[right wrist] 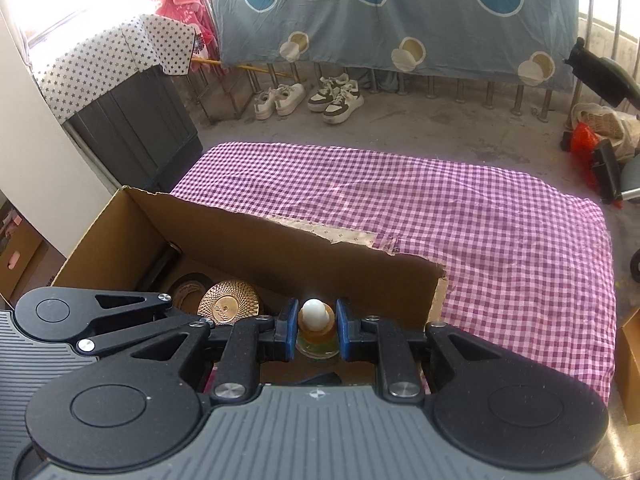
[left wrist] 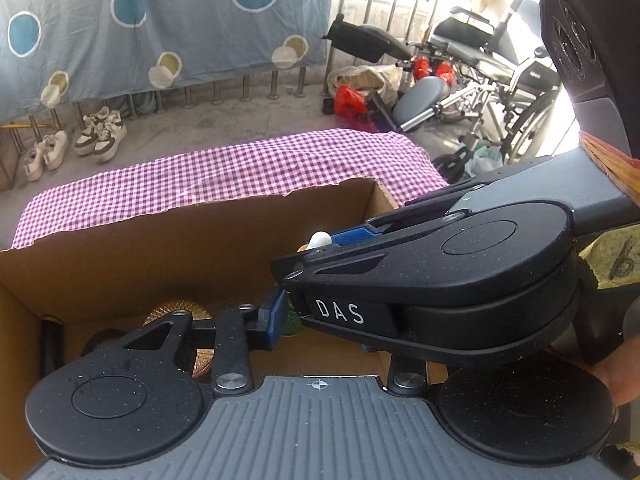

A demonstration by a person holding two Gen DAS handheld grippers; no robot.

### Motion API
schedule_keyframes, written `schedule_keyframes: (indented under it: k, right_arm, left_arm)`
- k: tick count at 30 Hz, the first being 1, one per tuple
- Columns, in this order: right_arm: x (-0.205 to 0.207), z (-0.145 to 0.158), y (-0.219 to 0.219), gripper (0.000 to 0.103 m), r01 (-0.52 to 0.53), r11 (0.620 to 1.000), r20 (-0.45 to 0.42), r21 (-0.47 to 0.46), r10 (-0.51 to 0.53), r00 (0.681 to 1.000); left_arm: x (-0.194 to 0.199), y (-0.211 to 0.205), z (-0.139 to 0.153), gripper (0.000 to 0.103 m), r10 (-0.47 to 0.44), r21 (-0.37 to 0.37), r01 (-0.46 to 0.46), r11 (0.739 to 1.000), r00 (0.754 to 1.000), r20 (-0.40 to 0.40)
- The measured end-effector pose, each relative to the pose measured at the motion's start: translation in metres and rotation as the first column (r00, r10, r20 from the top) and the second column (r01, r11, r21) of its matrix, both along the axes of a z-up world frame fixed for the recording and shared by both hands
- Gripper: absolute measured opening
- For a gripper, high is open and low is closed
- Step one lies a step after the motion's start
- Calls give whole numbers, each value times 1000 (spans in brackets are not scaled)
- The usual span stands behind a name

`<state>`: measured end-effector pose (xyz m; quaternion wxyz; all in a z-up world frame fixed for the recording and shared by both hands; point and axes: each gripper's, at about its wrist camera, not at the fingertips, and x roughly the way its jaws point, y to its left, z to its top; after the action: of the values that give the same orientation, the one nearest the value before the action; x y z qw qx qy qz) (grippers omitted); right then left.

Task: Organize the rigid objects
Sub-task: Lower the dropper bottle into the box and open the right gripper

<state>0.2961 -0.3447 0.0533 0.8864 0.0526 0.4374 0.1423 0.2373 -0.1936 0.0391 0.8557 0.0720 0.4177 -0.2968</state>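
Right gripper [right wrist: 316,330] clamps a small bottle [right wrist: 316,332], pads on both sides, white cap up, long axis upright. It hangs inside the cardboard box [right wrist: 280,256], near the box's right end, gold disc [right wrist: 230,308] to its left. Likely step: set the bottle down, so straight down is the way to go, then release. Left gripper [left wrist: 280,316] sits just beside it in the box; its right finger is hidden, so can't tell if it grips anything.

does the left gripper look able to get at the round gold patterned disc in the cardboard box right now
Probably yes: the round gold patterned disc lies uncovered in the open-topped cardboard box, just ahead of the left gripper.
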Motion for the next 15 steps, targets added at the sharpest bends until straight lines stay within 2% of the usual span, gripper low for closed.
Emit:
schedule_keyframes:
  k: [2, 9, 12, 14, 15]
  right_arm:
    - [2, 0, 5, 22, -8, 999, 2, -35, 8, 1000]
    - [6, 11, 13, 23, -12, 1000, 11, -15, 12, 1000]
    - [-1, 21, 10, 23, -2, 1000, 27, 11, 1, 1000]
    - [-12, 34, 7, 24, 12, 999, 53, 37, -14, 998]
    - [-19, 40, 5, 24, 18, 999, 67, 48, -21, 998]
  left_arm:
    - [0, 2, -1, 38, 2, 2, -2, 1000, 1000, -2]
    - [3, 9, 4, 48, 26, 7, -26, 1000, 1000, -5]
    - [-3, 15, 13, 58, 30, 1, -30, 1000, 999, 20]
    - [-10, 20, 20, 71, 34, -10, -34, 999, 999, 37]
    - [-15, 23, 26, 74, 35, -20, -34, 999, 998, 50]
